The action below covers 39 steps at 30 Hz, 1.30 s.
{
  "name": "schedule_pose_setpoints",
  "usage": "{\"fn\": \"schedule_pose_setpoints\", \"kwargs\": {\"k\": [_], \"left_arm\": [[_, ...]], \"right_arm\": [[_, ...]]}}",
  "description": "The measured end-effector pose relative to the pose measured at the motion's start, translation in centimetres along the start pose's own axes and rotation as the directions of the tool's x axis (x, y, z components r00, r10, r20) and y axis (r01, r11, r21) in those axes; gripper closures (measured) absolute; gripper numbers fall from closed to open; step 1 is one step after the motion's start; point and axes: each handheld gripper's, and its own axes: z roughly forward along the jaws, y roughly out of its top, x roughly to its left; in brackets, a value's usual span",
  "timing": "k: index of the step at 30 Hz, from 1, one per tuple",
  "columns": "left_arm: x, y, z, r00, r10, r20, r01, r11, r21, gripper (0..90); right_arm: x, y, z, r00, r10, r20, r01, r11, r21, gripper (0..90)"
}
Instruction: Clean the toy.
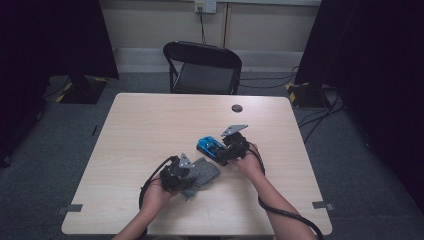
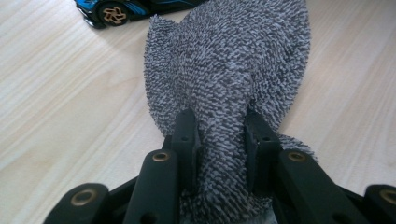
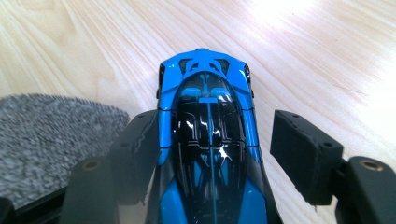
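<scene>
The person sits at the near edge of the counter, a pale wood-grain top, with a forearm coming in from each lower corner. The left hand-held gripper sits at about seven o'clock from the counter's middle. Its jaws are pressed together on a bunched fold of the grey cloth, a nubbly terry rag; in the left gripper view the cloth fans out beyond the two black jaws, squeezed narrow where they pinch it and resting on the wood further out.

The right hand-held gripper is at roughly four o'clock from the middle, just beside the cloth's far corner. Its jaws are spread. The blue toy car stands on its wheels between them, nose pointing away from the hand toward ten o'clock. In the right gripper view the car shows its glossy blue and black roof; the left jaw lies right up against its flank, whether touching I cannot tell, while the right jaw stands clear with bare wood showing in the gap. The cloth's edge lies at nine o'clock from the car there.

In the left gripper view the car's side and a bronze-spoked wheel show at eleven o'clock beyond the cloth. A black folding chair stands past the counter at twelve o'clock.
</scene>
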Motion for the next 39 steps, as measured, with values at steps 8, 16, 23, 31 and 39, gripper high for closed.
{"fn": "schedule_pose_setpoints", "kwargs": {"k": [8,16,23,31,39], "left_arm": [[-1.5,0.5,0.2,0.9996,0.000,0.029,0.000,0.9999,-0.011,62.6],[-0.7,0.9,-1.3,0.9969,-0.066,0.041,0.068,0.9971,-0.035,37.8],[1.8,0.3,-2.5,0.9956,-0.093,0.016,0.093,0.9949,-0.038,48.1],[2.9,-0.8,-1.8,0.9920,-0.105,0.069,0.104,0.9943,0.024,72.5],[0.4,-1.8,-1.8,0.9889,-0.059,0.136,0.052,0.9970,0.057,78.3]], "right_arm": [[0.9,0.0,-2.6,0.9998,-0.018,-0.012,0.018,1.000,-0.014,32.2],[1.6,-1.4,-5.2,0.9987,-0.025,-0.043,0.023,0.999,-0.049,32.5],[3.0,-3.0,-5.7,0.9954,-0.045,-0.084,0.041,0.998,-0.051,33.5],[4.6,-4.5,-4.7,0.9837,-0.086,-0.158,0.087,0.996,0.000,44.2],[5.2,-4.4,-4.0,0.9787,-0.133,-0.156,0.135,0.991,-0.002,49.6]]}}
